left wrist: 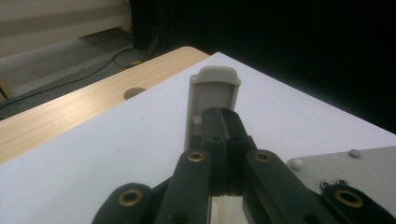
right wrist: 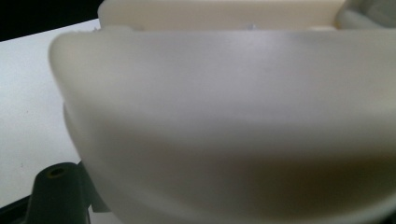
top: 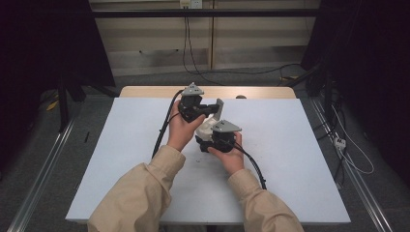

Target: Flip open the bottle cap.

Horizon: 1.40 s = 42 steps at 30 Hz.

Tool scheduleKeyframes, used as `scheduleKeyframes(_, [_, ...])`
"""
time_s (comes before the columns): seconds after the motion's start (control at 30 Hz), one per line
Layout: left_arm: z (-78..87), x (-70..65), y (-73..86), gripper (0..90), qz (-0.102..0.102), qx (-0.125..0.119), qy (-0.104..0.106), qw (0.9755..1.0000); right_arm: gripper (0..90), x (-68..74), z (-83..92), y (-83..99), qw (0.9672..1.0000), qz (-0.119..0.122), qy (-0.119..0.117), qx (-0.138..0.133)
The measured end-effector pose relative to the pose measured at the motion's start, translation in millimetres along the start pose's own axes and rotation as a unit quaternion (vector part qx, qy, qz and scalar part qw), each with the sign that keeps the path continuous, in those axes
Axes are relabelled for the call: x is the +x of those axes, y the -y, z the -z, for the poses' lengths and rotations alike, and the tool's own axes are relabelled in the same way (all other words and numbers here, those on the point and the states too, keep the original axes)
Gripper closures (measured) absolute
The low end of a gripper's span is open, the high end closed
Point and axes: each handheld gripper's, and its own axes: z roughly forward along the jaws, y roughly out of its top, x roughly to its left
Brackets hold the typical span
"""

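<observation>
Over the middle of the white table (top: 290, 145) a person holds both grippers close together. My left gripper (top: 212, 109) points right, its jaws shut, tips against the inner face of an upright grey flap (top: 220, 107). In the left gripper view the jaws (left wrist: 224, 122) meet along a thin seam in front of that flap (left wrist: 212, 88); whether they pinch a rib of it I cannot tell. My right gripper (top: 208, 136) is shut on a white rounded plastic body (top: 205, 128), which looms close in the right gripper view (right wrist: 233, 116) and hides the jaw tips.
A wooden strip (top: 145, 92) with a round hole (top: 240, 96) runs along the table's far edge. Cables trail from both grippers toward the person. Floor rails and loose cables (top: 348, 154) lie to the right of the table. The right gripper's grey plate (left wrist: 355, 168) sits beside the left jaws.
</observation>
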Motion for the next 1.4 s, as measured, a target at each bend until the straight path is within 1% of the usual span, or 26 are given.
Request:
scheduleKeyframes(0.17, [-2.5,0.1,-1.5,90.0,-0.003,0.003,0.0,1.0,18.5,0.0,0.1,0.0,1.0,0.0,0.0,0.001])
scheduleKeyframes(0.57, [-10.2,1.6,-3.1,90.0,0.001,0.004,0.0,1.0,18.5,-0.3,-0.1,0.2,1.0,-0.001,-0.001,0.001])
scheduleKeyframes(1.03, [-15.5,4.2,-4.7,90.0,0.0,0.007,0.0,1.0,18.5,-0.4,-0.4,0.3,1.0,-0.001,-0.002,0.002])
scheduleKeyframes(1.23, [-18.8,5.9,-4.2,90.0,0.007,0.006,0.005,0.9999,18.5,-0.4,-0.3,0.5,1.0,-0.001,-0.002,0.002])
scheduleKeyframes(1.4, [-20.8,7.5,-4.0,90.0,0.007,0.006,0.007,0.9999,18.5,-0.7,-0.6,0.4,1.0,0.0,-0.003,0.002])
